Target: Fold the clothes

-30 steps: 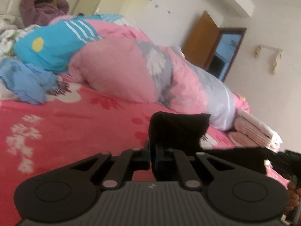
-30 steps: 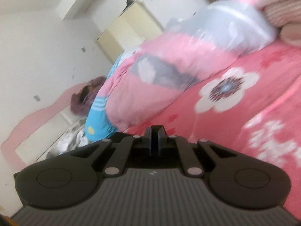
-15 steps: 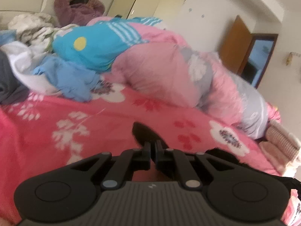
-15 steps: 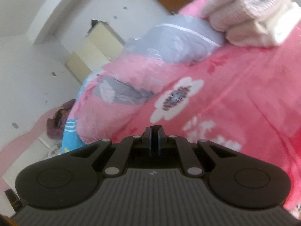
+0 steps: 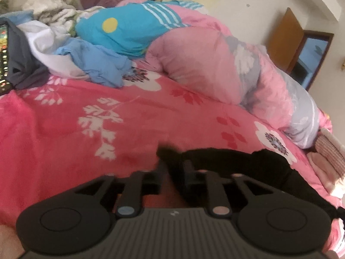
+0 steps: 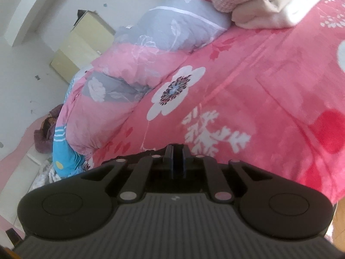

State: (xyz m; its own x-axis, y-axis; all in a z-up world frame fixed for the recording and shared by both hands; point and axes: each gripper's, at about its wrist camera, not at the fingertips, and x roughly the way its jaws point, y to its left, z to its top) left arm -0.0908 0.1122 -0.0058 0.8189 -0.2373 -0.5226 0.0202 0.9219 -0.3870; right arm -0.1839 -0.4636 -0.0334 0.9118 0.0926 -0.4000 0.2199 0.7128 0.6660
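Note:
A black garment (image 5: 248, 164) lies stretched along the pink flowered bedspread (image 5: 86, 151) and runs off to the lower right. My left gripper (image 5: 174, 170) sits low over its left end. Its jaws are opening, with a fold of the black cloth loose between them, nearer the right finger. In the right wrist view my right gripper (image 6: 177, 157) hovers just over the bedspread (image 6: 269, 90). Its jaws are starting to open but stand almost together. A sliver of black cloth (image 6: 142, 152) shows under the fingers; the pinch itself is hidden.
A rolled pink and grey quilt (image 5: 204, 60) lies across the bed behind the garment. Loose clothes (image 5: 97, 64) are piled at the far left. A folded stack of pink and white items (image 6: 258, 0) sits at the bed's right end. A wardrobe (image 6: 82, 43) and a door (image 5: 284, 38) stand beyond.
Both grippers came down toward the bed. The black garment, held up in the left jaws a second ago, now lies on the bedspread, and the left jaws have parted.

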